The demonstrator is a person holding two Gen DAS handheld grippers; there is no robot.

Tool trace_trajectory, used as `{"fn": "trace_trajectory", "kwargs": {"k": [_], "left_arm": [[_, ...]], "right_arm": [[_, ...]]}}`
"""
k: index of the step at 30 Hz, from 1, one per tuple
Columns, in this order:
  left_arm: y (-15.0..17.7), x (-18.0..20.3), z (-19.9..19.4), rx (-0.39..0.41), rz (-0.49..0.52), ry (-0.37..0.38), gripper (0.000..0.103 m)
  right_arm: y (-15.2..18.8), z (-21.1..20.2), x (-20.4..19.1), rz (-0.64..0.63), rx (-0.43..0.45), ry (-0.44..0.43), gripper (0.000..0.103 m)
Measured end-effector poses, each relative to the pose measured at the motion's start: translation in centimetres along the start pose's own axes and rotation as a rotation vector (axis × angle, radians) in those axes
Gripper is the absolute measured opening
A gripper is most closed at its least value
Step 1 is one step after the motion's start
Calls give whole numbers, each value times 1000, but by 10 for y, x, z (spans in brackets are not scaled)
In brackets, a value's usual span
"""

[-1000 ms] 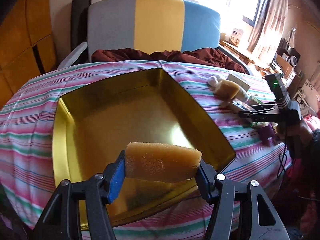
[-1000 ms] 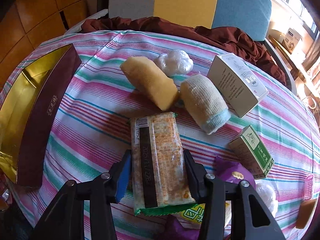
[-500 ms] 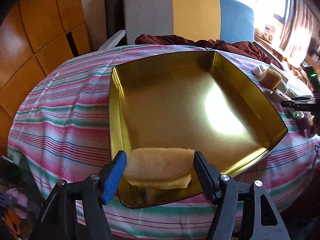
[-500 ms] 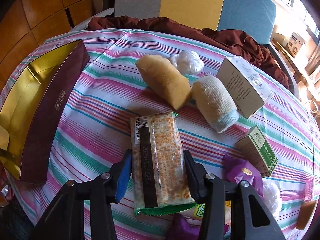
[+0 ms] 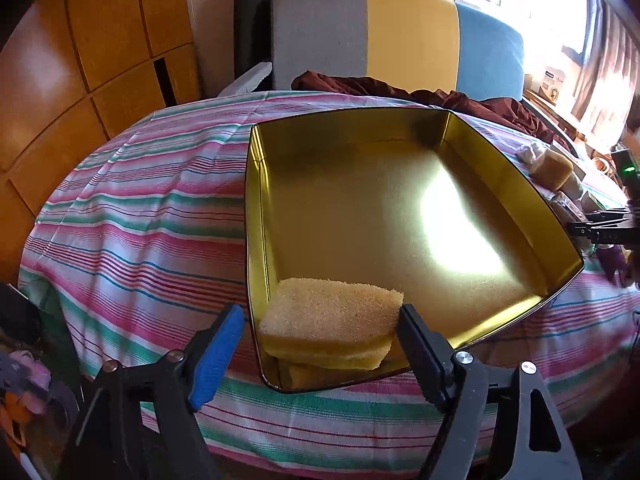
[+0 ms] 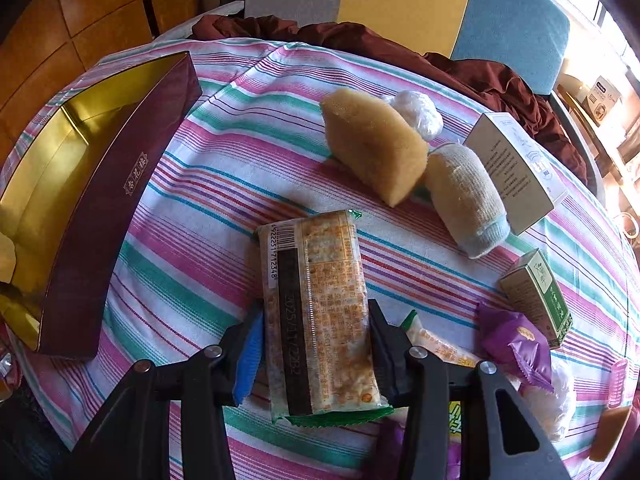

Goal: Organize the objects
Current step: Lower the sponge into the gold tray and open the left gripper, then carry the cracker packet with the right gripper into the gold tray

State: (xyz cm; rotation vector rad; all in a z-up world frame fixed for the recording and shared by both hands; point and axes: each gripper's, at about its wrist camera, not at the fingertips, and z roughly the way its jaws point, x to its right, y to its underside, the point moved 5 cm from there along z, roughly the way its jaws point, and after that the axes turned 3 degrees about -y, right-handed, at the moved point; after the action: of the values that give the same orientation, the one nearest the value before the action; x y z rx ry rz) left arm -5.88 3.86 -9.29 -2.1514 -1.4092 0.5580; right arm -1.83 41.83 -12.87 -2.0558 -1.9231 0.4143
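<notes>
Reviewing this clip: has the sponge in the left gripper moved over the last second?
Yes. The sponge has gone down from above the gold tin's near rim into its near corner, and the left gripper has opened off it.

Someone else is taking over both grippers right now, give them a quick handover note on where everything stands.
Left gripper: open, with the yellow sponge between its fingers, lying in the near corner of the gold tin.
Right gripper: shut on the cracker packet, low over the striped tablecloth.
Done: one sponge in the tin.
Left: tin the packet, then the second sponge, bandage roll, white box, green box, purple snack and the rest.
</notes>
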Motion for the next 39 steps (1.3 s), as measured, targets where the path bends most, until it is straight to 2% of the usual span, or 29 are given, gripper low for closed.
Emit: {"fn": "trace_trajectory", "kwargs": {"k": [4,7,10,19,25,29,33,35,39], "left_arm": [[1,3,0,0,-8,2,80],[1,1,-7,22,-22,0,89],[1,-3,-14,45,-37,-3,92],[-10,-21,-33,100,-158,-6,92],[-15,-12,-40,120,-148,-8,95],[-15,-10,-41,122,-143,-10,95],[-16,-10,-44,133,-149,-19,95],[-17,-11,-46,140,-149,-26,95],[-17,-14,-49,146,-157,-36,95]], "right_arm": [[1,-1,-2,-5,2,11,47],[1,-1,-2,-6,2,13,47],[1,-1,-2,-9,3,17,47],[1,-5,-1,29,7,21,47],[1,-13,-2,98,21,-5,47],[-6,-34,-9,146,79,-22,47],[-30,-56,-28,166,152,-66,47],[-54,-59,-43,151,181,-106,47],[-70,-76,-108,89,209,-205,47]]}}
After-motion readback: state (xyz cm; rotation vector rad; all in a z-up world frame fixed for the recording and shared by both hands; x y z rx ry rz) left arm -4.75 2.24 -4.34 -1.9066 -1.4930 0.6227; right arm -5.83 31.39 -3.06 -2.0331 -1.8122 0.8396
